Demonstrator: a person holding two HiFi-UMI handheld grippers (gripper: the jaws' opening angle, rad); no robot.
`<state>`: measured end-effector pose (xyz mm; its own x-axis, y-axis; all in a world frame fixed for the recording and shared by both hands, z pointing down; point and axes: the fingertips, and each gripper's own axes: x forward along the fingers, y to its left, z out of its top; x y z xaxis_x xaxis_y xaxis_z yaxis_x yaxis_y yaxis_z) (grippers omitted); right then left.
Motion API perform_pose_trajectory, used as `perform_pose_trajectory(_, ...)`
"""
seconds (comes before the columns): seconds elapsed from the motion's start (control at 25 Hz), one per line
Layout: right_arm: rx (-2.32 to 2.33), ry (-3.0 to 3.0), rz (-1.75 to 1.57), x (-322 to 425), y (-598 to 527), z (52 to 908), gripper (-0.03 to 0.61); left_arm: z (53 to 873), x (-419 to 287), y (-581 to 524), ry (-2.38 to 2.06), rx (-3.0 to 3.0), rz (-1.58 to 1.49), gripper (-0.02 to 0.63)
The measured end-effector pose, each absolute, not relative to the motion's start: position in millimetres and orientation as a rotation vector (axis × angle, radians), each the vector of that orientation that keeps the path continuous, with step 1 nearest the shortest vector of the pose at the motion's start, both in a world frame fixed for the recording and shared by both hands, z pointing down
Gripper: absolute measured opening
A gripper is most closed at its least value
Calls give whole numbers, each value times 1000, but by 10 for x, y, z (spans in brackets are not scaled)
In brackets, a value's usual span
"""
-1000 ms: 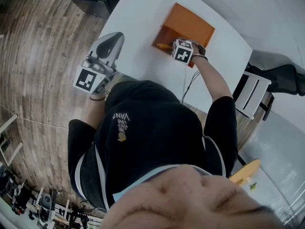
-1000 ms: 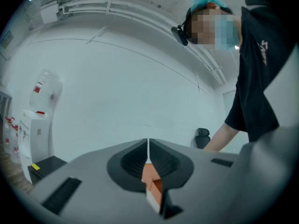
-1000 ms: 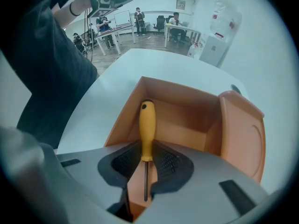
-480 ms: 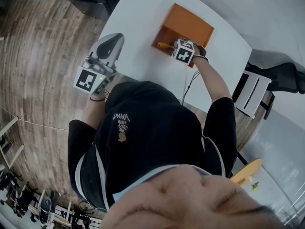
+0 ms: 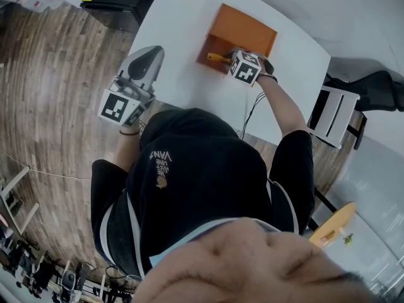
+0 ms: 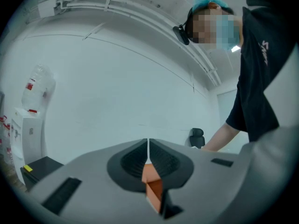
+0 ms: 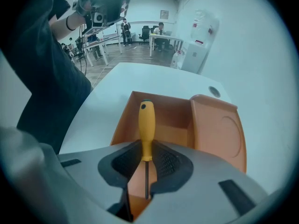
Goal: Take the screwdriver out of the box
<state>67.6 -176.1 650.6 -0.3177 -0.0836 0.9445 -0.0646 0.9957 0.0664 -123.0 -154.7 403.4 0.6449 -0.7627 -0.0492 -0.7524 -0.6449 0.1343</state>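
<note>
Yellow-handled screwdriver [image 7: 146,125] is clamped in my right gripper [image 7: 145,158], whose jaws have just been closing, over the orange box [image 7: 217,134] near the table's [image 5: 177,74] far edge. Next, I'd lift it clear. Meanwhile my left gripper [image 6: 148,160] is pinched together, empty.

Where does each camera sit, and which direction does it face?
Head view: on the head, facing down at table and orange box; torso, arms show.
Left gripper view: on left gripper, facing a wall; shut fingers, sleeve show.
Right gripper view: on right gripper, facing down into box; fingers, just closing, grip screwdriver; shirt shows.
Shared: the box, head and right gripper views.
</note>
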Motion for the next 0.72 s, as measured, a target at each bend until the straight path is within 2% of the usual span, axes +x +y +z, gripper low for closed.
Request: perform_pose_trajectory(0.72, 392, -2005, -8, 869, -1710, 5906, 78, 3942, -808, -1498, -1102, 2841, -111, 21)
